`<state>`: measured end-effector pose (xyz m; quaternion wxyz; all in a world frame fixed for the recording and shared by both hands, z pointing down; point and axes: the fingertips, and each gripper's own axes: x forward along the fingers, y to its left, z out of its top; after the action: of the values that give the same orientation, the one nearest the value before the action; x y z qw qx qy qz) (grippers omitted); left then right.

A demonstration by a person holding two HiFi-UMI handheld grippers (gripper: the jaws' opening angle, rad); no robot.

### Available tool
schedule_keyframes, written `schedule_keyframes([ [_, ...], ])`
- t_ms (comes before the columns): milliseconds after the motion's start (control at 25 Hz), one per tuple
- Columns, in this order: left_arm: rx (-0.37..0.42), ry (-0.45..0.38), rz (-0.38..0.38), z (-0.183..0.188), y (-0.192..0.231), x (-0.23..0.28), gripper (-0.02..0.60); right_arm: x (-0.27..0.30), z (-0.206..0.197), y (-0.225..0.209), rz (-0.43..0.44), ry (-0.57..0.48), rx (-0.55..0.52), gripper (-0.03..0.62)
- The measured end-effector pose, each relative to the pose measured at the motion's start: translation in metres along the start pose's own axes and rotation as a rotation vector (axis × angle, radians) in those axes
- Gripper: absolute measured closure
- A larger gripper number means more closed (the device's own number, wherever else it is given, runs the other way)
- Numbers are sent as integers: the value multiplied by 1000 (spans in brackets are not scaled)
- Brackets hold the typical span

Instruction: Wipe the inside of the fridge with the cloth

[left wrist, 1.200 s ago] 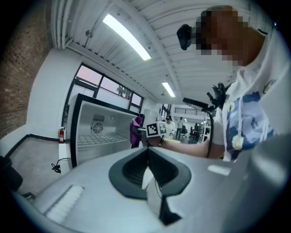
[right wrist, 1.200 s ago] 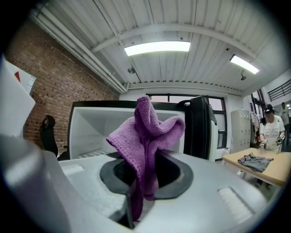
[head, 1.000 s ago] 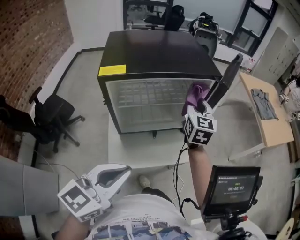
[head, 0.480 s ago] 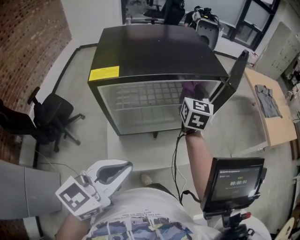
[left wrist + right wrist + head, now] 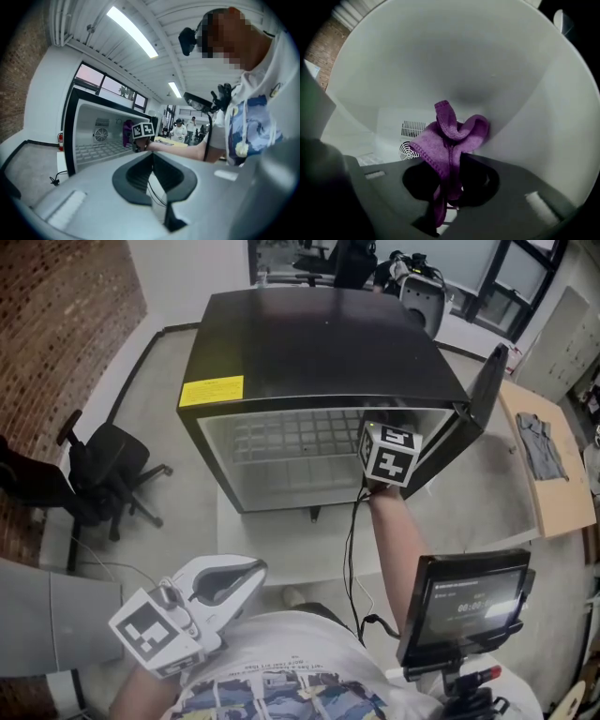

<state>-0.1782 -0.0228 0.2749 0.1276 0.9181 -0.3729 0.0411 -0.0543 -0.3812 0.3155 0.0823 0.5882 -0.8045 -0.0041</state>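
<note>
Reaching into the open fridge (image 5: 319, 343), the right tool (image 5: 452, 161) is clenched on a purple cloth (image 5: 445, 140), and only its marker cube and the person's forearm show outside the opening in the head view. The fridge is a small black box with a yellow label (image 5: 211, 390) on its top front edge. It stands on a white surface (image 5: 281, 540), with its door (image 5: 469, 418) swung out to the right. Inside, the walls are pale, a grid shelf (image 5: 291, 442) runs across the compartment, and a round fan vent (image 5: 408, 150) sits low on the back wall under a slotted grille (image 5: 412, 127). The cloth and the front of the right tool are what the compartment holds.

The cloth is a soft, stitched-edge rag, bunched and folded. One loop stands up above the jaws and a strip hangs down between them. It is held high in the right half of the compartment, close to the right inner wall; whether it touches that wall cannot be told.

The left tool (image 5: 151, 157) hangs low by the person's body, well apart from the fridge, jaws pressed together with nothing between them.
</note>
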Motion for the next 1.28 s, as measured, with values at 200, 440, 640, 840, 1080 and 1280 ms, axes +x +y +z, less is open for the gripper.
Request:
schedule_keyframes([
  [200, -19, -6, 7, 2, 5, -4, 575, 16, 0, 3, -8, 22, 2, 516],
  [440, -36, -3, 15, 0, 13, -9, 575, 33, 1, 11, 27, 18, 9, 516],
  [640, -48, -3, 12, -2, 11, -9, 575, 38, 3, 15, 88, -6, 22, 516],
  [840, -44, -6, 4, -1, 5, -9, 575, 51, 6, 22, 106, 27, -31, 516],
  [1080, -48, -8, 18, -3, 0, -15, 575, 58, 8, 45, 183, 38, -54, 516],
  [1280, -50, 1, 20, -7, -4, -19, 575, 58, 0, 67, 249, 52, -53, 516],
])
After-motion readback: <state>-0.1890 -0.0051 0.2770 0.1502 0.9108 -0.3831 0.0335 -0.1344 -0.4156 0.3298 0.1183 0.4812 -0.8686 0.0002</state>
